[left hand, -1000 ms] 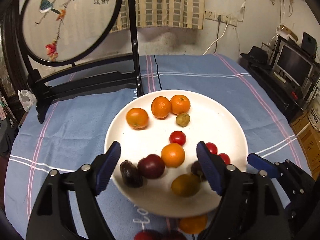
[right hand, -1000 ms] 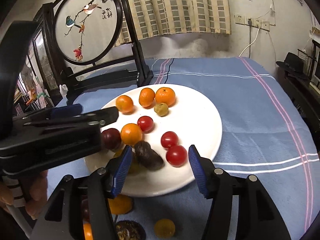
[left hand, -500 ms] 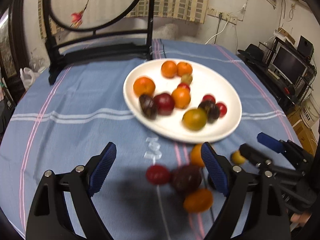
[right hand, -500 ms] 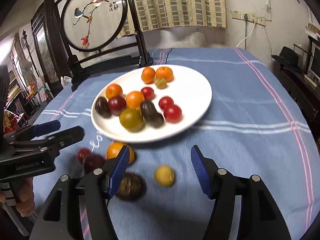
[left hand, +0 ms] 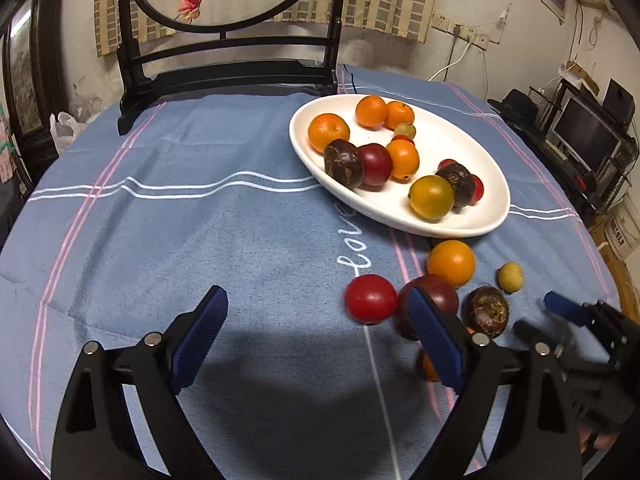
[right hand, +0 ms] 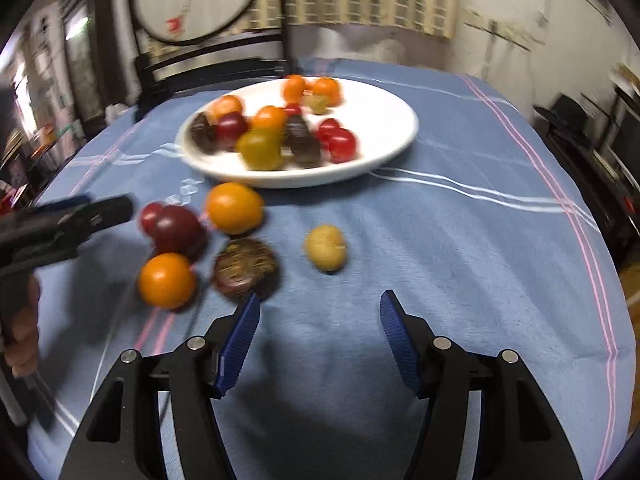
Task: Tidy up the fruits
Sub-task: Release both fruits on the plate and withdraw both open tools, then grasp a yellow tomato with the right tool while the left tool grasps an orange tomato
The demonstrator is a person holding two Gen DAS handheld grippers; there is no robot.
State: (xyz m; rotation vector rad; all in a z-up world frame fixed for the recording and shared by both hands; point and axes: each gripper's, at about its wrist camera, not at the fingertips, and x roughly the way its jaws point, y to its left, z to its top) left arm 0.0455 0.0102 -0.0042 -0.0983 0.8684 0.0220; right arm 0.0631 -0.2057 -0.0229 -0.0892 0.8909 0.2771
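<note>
Both your grippers have drawn back from the white plate since a second ago, so loose fruit on the blue tablecloth now lies ahead of them. Left gripper: fingers spread wide, holding nothing, over bare cloth on the near-left side of the plate. Right gripper: fingers likewise wide apart and empty; view blurred. On the plate: oranges, dark plums, red cherry tomatoes, a yellow-green fruit, two dark wrinkled passion fruits. Off the plate, near its front rim: an orange, a red tomato touching a dark red plum, a brown passion fruit, a small yellow fruit, and a second orange nearest you.
</note>
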